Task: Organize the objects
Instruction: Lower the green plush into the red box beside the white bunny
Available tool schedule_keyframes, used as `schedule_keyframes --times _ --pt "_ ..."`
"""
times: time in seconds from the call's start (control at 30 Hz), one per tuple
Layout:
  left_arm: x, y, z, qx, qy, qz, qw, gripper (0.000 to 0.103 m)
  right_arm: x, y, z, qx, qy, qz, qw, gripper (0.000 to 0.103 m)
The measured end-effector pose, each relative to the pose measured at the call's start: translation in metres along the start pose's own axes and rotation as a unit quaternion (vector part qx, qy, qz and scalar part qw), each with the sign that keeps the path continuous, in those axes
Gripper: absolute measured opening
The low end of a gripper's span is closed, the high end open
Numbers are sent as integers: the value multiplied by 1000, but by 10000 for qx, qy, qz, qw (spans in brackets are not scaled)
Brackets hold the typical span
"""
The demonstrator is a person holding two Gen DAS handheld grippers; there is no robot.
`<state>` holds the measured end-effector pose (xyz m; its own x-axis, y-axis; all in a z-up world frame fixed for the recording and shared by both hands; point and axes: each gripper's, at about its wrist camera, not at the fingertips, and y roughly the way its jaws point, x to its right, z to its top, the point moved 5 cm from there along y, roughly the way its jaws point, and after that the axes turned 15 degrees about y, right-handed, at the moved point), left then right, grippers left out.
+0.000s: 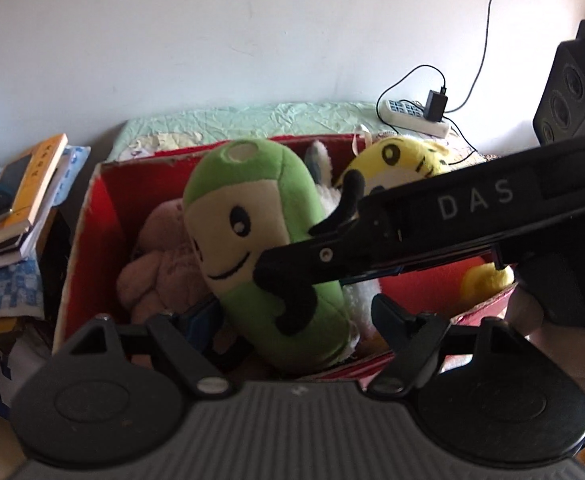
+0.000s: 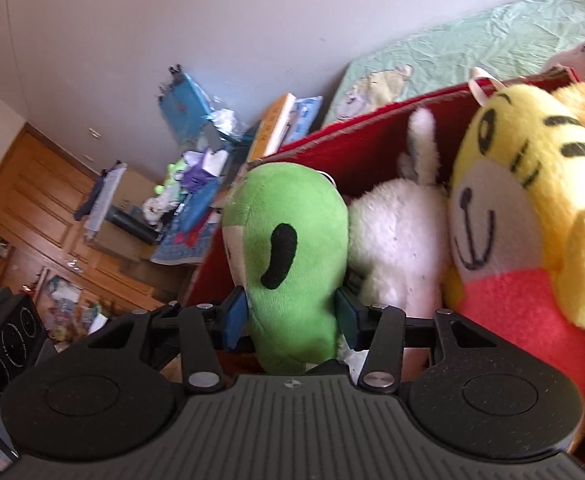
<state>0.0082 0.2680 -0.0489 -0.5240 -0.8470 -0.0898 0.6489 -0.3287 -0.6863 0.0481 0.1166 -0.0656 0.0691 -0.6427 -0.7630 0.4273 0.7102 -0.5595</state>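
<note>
A green plush toy (image 1: pixel 252 232) with a cream smiling face stands in a red cardboard box (image 1: pixel 92 216). My right gripper (image 2: pixel 292 314) is shut on the green plush toy (image 2: pixel 292 248), its blue pads pressing both sides of the lower body. It reaches across the left wrist view (image 1: pixel 292 264) from the right. My left gripper (image 1: pixel 292 332) is open and empty, just in front of the box's near wall. A yellow tiger plush (image 2: pixel 524 208), a white plush (image 2: pixel 396 236) and a pink plush (image 1: pixel 160 264) also lie in the box.
The box sits on a bed with a pale green sheet (image 1: pixel 252 120). A power strip with charger and cables (image 1: pixel 416 114) lies at the bed's far right. Stacked books (image 1: pixel 16 200) stand left of the box. A wooden cabinet (image 2: pixel 32 216) and clutter lie further left.
</note>
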Motion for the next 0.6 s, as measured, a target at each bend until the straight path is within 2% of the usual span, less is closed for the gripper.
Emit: schedule_keyframes --times 0.13,0.3,0.37,0.57,0.6 --pt "-5 2 -1 -67 -63 14 10000 81 5 9 1 17 120 -15 9999 47" --pt "-10 -5 -5 -108 136 386 9991 81 -3 28 -5 -9 -33 -131 9999 46" --pt "-15 -8 -6 -113 90 390 9991 81 -4 34 -8 -84 -31 -117 9999 46" --pt "-22 -10 -9 -162 83 471 9987 81 0 22 -6 -81 238 125 9996 49" --pt "-21 -11 -9 -182 111 494 9986 84 -2 18 -7 -42 213 133 9997 50"
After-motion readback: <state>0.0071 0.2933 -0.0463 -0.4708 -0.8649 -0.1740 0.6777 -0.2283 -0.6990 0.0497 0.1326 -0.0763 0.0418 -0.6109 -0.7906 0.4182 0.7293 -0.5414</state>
